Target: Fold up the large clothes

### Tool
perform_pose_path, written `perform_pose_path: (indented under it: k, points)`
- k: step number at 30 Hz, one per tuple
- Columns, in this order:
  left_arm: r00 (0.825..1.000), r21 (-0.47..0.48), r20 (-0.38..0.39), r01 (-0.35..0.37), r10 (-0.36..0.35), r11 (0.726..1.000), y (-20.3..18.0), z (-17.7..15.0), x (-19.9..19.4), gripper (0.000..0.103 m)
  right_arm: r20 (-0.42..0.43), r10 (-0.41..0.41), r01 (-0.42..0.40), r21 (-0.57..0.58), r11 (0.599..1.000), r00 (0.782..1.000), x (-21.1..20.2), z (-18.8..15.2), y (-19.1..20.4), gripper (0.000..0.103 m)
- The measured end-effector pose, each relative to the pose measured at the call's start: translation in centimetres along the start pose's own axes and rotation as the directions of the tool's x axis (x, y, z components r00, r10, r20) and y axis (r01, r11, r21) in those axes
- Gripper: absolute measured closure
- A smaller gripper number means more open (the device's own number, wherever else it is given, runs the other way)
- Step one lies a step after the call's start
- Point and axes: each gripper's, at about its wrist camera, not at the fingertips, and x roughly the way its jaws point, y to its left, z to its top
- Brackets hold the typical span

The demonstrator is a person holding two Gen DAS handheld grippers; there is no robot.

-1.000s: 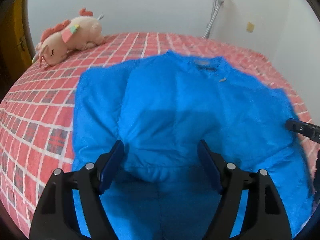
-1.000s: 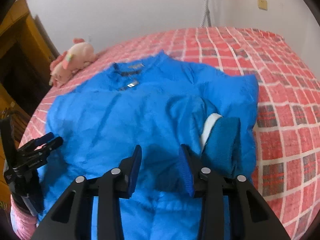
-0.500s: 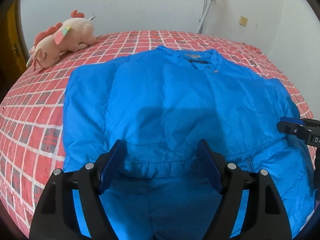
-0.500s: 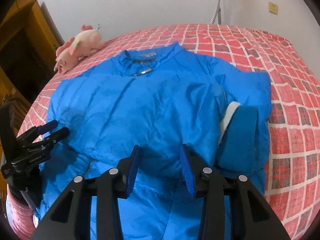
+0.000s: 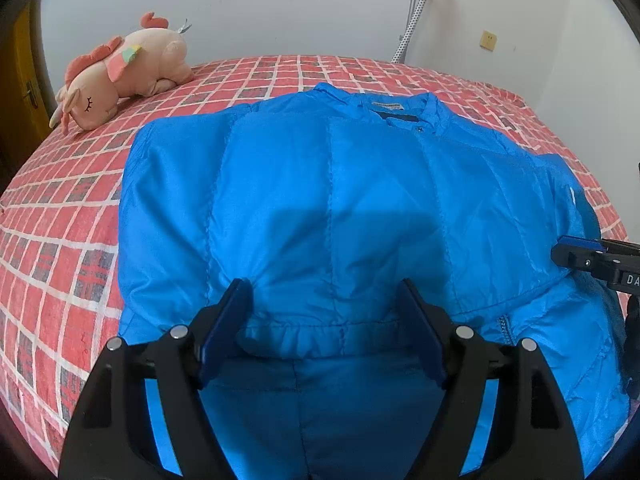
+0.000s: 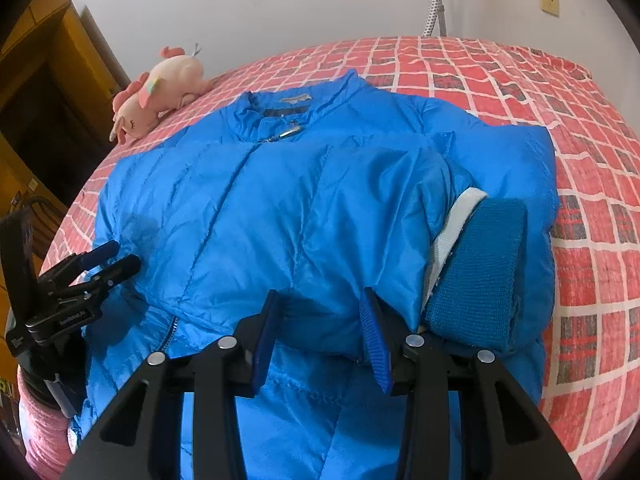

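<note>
A bright blue puffer jacket [image 5: 332, 208] lies spread on a bed with a red checked cover [image 5: 60, 216], collar away from both grippers, zip closed. Its sleeves look already folded in across the chest; a ribbed knit cuff [image 6: 476, 276] lies just right of the right gripper's fingers. The left gripper [image 5: 324, 334] hovers low over the hem, fingers spread wide and empty, the elastic hem band lying between them. The right gripper [image 6: 320, 326] sits at the folded sleeve's edge, its fingers at a moderate gap with quilted fabric bulging between them; whether they pinch it cannot be told. The jacket looks light, soft and springy, with a slick shell, so thin pinches may slip. The stitched hem band, near each lower corner, seems the firmest hold. A pink plush toy [image 5: 120, 76] rests well beyond the left fingers.
</note>
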Motion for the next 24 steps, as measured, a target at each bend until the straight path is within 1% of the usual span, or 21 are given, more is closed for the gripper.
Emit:
perform_pose_path:
  k: [24]
  points:
    - [1.0,0.004,0.003,-0.001,0.001,1.0,-0.02,-0.08,0.09,0.026,0.007,-0.01,0.01,-0.02,1.0,1.0,0.23,-0.07,0.17,0.062]
